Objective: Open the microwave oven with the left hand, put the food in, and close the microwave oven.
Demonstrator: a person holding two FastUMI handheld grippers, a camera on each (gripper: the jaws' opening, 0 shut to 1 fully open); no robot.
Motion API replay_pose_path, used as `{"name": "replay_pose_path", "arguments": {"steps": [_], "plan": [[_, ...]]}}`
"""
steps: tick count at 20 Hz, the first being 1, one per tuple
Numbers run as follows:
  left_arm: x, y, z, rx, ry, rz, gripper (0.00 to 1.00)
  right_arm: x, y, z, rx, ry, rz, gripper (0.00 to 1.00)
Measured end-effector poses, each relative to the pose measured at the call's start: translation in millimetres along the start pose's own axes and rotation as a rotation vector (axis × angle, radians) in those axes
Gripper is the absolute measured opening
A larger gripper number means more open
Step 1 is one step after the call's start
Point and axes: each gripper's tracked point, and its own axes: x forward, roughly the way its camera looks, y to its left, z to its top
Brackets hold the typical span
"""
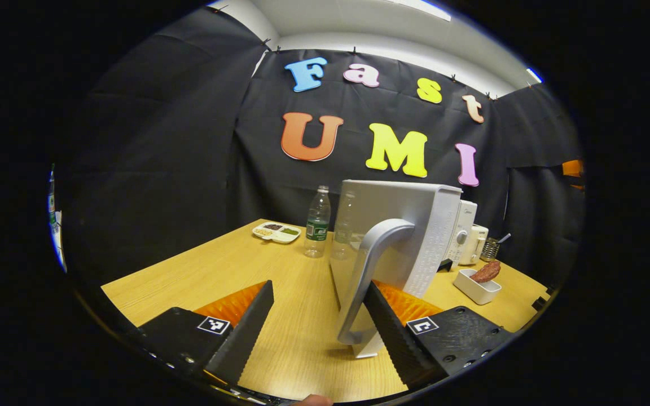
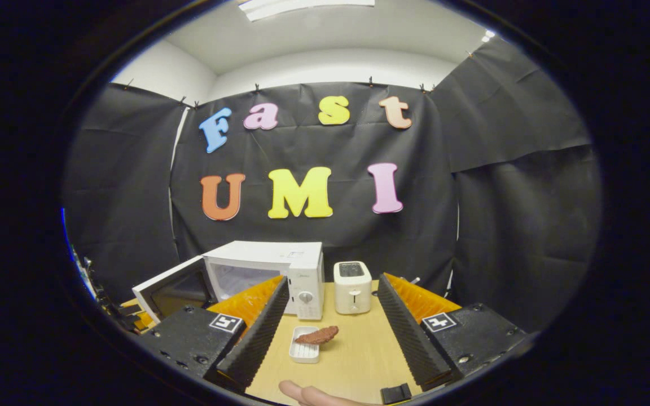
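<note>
My left fingers point(image 1: 318, 324) stand spread wide with the microwave point(image 2: 268, 274) door's grey handle point(image 1: 367, 270) rising between them, nearer the right one though I cannot tell if it touches, and my right fingers point(image 2: 329, 332) hang open and empty above the surface point(image 2: 353, 355), aimed at the brown food point(image 2: 317, 335) lying across its small white tray point(image 2: 304, 352) just in front of the oven. If I swing the half-open door point(image 2: 174, 290) wider with only one finger hooked, the handle could slip free. Lifting the food may drag the light tray along. The oven's cavity is hard to make out.
</note>
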Motion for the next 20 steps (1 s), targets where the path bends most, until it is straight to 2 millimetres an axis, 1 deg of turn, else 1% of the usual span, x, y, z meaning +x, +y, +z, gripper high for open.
{"name": "replay_pose_path", "arguments": {"steps": [2, 3, 4, 6, 9, 13, 16, 18, 20], "plan": [[-14.0, 26.4, 9.3, 0.015, -0.018, 0.070, 0.97, -0.8, 2.3, -0.6, 0.001, 0.000, 0.009, 1.00], [-24.1, 33.4, 11.9, 0.017, -0.022, 0.089, 0.96, -0.3, 2.8, -1.4, -0.002, -0.002, 0.010, 1.00], [-34.2, 35.9, 14.7, 0.014, -0.020, 0.097, 0.94, 1.9, 2.8, -1.3, -0.008, -0.002, 0.009, 1.00], [-50.1, 28.6, 25.0, 0.018, -0.031, 0.087, 0.94, 8.4, 3.7, -5.1, -0.023, 0.005, 0.010, 1.00], [-69.5, 13.0, 49.6, 0.076, -0.065, 0.081, 0.94, 23.1, 3.3, -14.1, -0.049, 0.032, 0.014, 1.00], [-85.9, -31.3, 91.0, 0.111, -0.114, 0.021, 0.94, 46.1, -2.9, -20.8, -0.080, 0.063, 0.022, 1.00], [-88.8, -57.0, 121.9, 0.129, -0.135, -0.008, 0.93, 64.3, -14.1, -27.3, -0.102, 0.078, 0.013, 1.00], [-87.2, -74.1, 139.9, 0.118, -0.152, -0.029, 0.93, 76.7, -19.2, -35.5, -0.110, 0.101, 0.015, 1.00], [-80.8, -96.9, 152.1, 0.117, -0.153, -0.066, 0.93, 90.2, -25.0, -44.2, -0.115, 0.130, 0.026, 1.00]]}}
